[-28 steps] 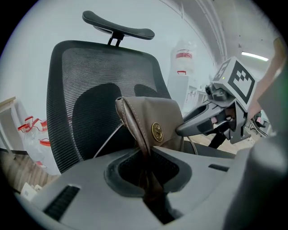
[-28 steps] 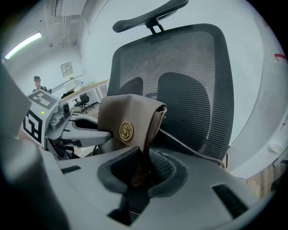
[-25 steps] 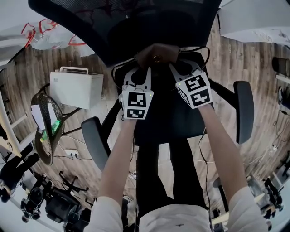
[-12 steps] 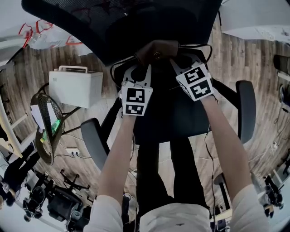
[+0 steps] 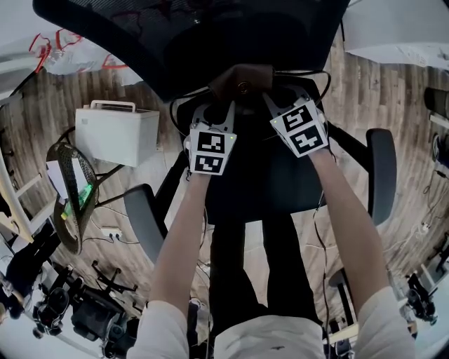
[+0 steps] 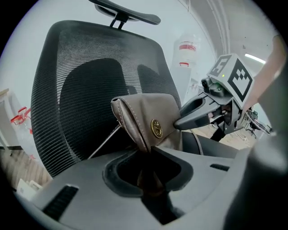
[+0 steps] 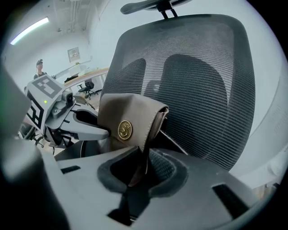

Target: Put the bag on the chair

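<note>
Well, the bag (image 6: 148,119) hangs between the two claws, just in front of the chair (image 5: 266,189) back and over the rear of the seat. From where I stand I cannot tell if its bottom already touches the seat.

The right claw (image 7: 135,173) is clenched on the folded, stitched edge of the bag, which runs straight down into its jaws. The left claw (image 6: 150,179) has the opposite edge between its jaws. These jaws have just been opening, and the hold looks slack to me, more released than gripping.

I judge the bag soft and rather light. It looks like thin brown leather that bends and folds over itself, so it will sag and fall flat when it is let go. The surface is smooth and can slip, so the thick seam beside the round gold badge (image 7: 124,129) is the better place to hold, not the flat face.

Beyond each claw, the mesh backrest (image 6: 67,90) stands close behind the bag, with the headrest (image 6: 126,11) above it. The other claw is just across the bag. The armrests (image 5: 144,217) are out to both sides, well apart from the claws, and block nothing. A white box (image 5: 116,133) and a wire basket (image 5: 74,193) are on the wooden floor, far to the left of the left claw.
</note>
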A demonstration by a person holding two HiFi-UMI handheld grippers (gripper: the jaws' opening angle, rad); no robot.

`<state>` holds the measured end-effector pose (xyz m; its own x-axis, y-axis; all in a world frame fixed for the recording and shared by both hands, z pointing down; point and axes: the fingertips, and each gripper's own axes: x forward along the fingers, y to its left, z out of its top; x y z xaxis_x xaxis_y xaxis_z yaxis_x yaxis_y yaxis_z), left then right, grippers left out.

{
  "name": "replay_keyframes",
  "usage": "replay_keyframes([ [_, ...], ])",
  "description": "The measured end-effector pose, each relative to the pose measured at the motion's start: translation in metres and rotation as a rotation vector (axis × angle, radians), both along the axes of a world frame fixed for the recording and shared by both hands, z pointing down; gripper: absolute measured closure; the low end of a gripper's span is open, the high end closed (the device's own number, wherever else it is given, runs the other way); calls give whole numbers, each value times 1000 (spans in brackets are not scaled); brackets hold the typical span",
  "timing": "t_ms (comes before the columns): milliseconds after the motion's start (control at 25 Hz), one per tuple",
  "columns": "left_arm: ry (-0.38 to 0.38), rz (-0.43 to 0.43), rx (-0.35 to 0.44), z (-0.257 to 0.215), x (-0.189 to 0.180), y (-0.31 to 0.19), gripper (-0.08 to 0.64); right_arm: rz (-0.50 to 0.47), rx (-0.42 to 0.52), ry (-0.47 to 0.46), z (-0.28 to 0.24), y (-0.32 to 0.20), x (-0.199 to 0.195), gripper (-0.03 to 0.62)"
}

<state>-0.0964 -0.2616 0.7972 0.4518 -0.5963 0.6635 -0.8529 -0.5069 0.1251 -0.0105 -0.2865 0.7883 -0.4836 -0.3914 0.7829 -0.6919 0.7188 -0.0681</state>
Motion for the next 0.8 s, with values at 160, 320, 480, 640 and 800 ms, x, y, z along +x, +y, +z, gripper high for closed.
replay_keyframes([
  [160, -17, 5, -11, 6, -1, 1, 495, -5, -7, 14, 6, 2, 0, 518],
  [320, -35, 14, -47, 17, -3, 4, 494, -25, -8, 36, 11, 7, -3, 518],
  [480, -43, 8, -44, 24, -5, 5, 494, -25, -13, 42, 14, 9, -4, 517],
  [640, -44, 10, -63, 30, -3, 7, 492, -27, -16, 50, 16, 8, -2, 514],
  [800, -33, -17, -85, 31, -3, 4, 489, -15, -26, 50, 18, 6, 0, 511],
])
